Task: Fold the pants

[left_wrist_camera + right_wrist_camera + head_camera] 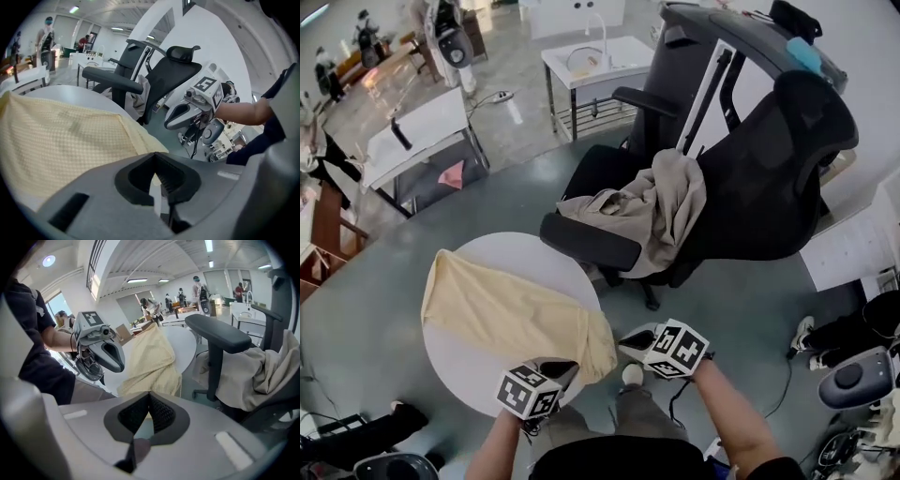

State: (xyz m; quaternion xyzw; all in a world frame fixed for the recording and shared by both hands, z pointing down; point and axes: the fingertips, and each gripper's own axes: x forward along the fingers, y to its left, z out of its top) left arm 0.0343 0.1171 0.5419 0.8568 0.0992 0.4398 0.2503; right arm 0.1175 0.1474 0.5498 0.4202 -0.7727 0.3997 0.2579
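Observation:
Pale yellow pants lie spread across the round white table, with one end drooping over the near right edge. My left gripper is shut and sits at the table's near edge, just beside that end of the pants, with nothing between its jaws. My right gripper is shut too and hangs off the table to the right, over the floor, apart from the pants. Each gripper shows in the other's view: the right gripper and the left gripper.
A black office chair stands just beyond the table on the right, with a beige garment draped over its seat and armrest. Other desks and people are far off at the back. A cable and shoes lie on the floor at right.

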